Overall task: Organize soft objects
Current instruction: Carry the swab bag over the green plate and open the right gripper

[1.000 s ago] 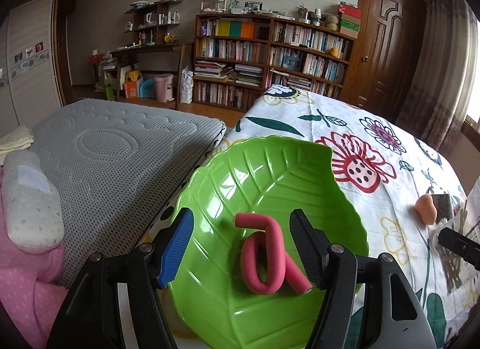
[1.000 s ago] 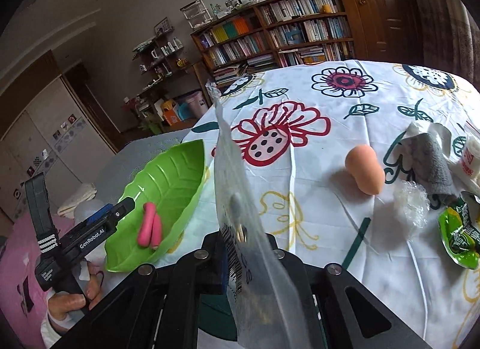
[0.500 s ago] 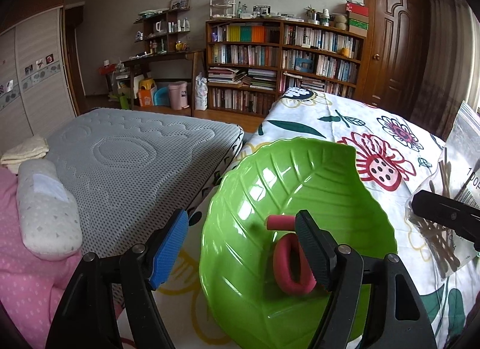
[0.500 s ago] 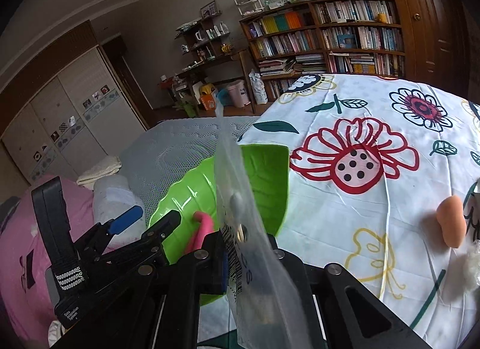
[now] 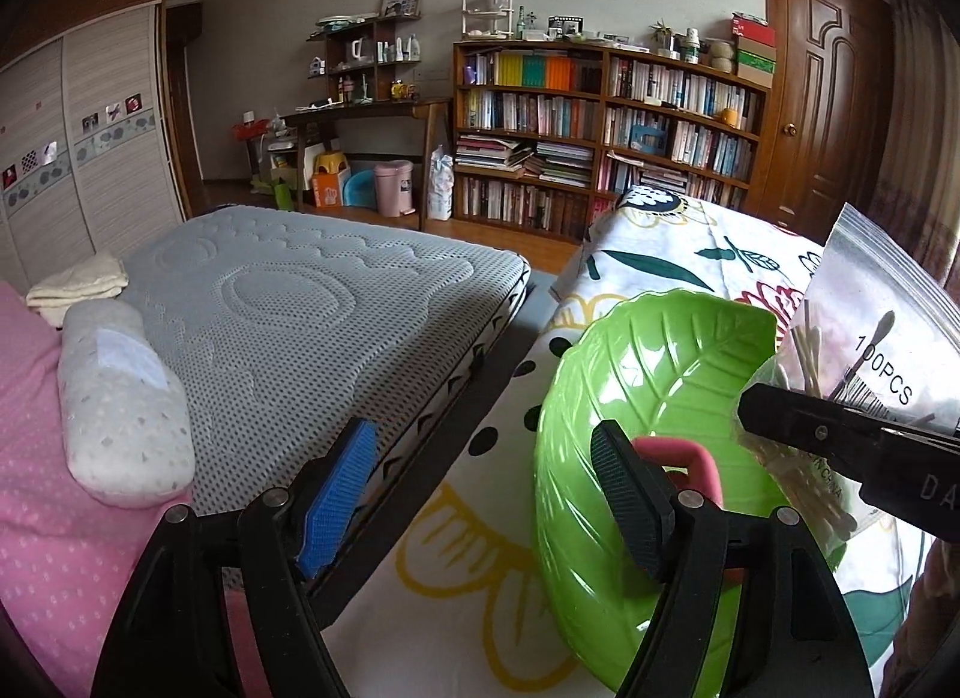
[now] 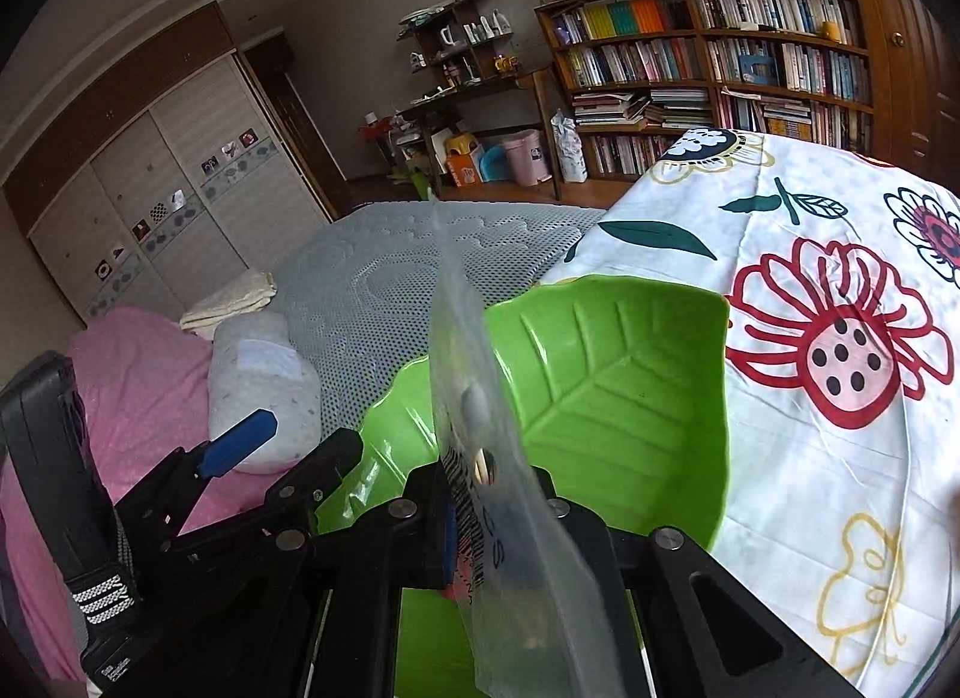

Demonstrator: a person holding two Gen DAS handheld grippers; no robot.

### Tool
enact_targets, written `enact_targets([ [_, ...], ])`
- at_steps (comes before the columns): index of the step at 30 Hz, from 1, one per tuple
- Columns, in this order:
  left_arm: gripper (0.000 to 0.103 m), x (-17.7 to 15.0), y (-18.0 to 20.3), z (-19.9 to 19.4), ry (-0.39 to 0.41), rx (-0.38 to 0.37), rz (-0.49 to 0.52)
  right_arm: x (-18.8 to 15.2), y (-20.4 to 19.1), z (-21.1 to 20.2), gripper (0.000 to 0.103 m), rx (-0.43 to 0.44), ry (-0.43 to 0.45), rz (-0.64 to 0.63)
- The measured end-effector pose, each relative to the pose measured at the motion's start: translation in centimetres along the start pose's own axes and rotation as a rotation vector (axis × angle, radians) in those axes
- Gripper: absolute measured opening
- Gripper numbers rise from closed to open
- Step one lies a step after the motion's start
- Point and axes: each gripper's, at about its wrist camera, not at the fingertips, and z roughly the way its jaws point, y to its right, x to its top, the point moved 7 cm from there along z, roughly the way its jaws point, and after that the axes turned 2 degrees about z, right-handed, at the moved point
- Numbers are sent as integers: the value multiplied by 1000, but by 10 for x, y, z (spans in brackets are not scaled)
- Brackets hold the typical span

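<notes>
A green leaf-shaped plate lies at the near left corner of the flowered tablecloth. In it lies a pink foam roller, mostly hidden behind my left gripper's black finger. My left gripper stands open and empty, over the plate's left rim and the table edge. My right gripper is shut on a clear zip bag of cotton swabs, held upright above the plate's right side.
A grey mattress with a pale pillow and pink bedding lies close on the left, with a narrow gap to the table. A bookshelf and a wooden door stand at the far wall.
My left gripper drew back leftward off the pink roller, which stays in the plate. My right gripper carried the bag leftward across the table to above the plate.
</notes>
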Motion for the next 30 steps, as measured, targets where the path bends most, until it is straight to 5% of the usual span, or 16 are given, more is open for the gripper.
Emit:
enact_targets([
  [2, 77, 0, -4, 1, -2, 5, -3, 0, 2, 5, 24, -10, -9, -8],
  [3, 79, 1, -7, 0, -4, 7, -3, 1, 4, 6, 45, -23, -8, -10],
  [5, 80, 0, -8, 0, -7, 11, -5, 3, 10, 3, 66, -45, 21, 7],
  [17, 82, 5, 0, -5, 4, 12, 36, 1, 60, -44, 67, -187, 149, 128],
  [30, 86, 8, 51, -27, 33, -27, 117, -46, 81, -80, 68, -244, 138, 143],
])
